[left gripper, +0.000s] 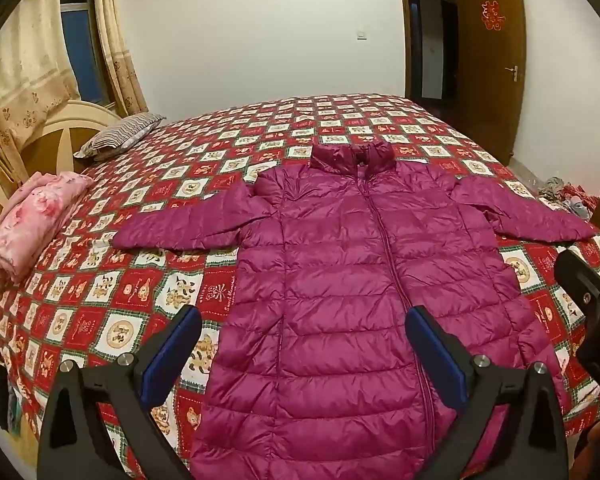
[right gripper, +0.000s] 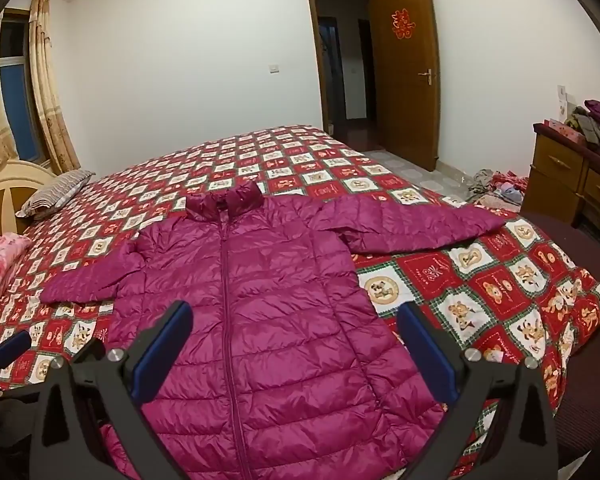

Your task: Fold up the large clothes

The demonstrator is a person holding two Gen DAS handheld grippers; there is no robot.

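Note:
A long magenta quilted puffer jacket (left gripper: 340,280) lies flat and zipped on the bed, collar at the far end, both sleeves spread out to the sides. It also shows in the right wrist view (right gripper: 260,300). My left gripper (left gripper: 304,320) is open and empty, held above the jacket's lower left part. My right gripper (right gripper: 294,316) is open and empty, held above the lower right part. The right gripper's body shows at the right edge of the left wrist view (left gripper: 588,304). A blue pad of the left gripper shows at the left edge of the right wrist view (right gripper: 12,346).
The bed has a red and white patchwork cover (left gripper: 140,280). A folded pink blanket (left gripper: 32,224) and a striped pillow (left gripper: 120,140) lie by the headboard. A wooden dresser (right gripper: 572,184) with piled clothes stands right. Loose clothes (right gripper: 500,188) lie on the floor by the open door (right gripper: 404,68).

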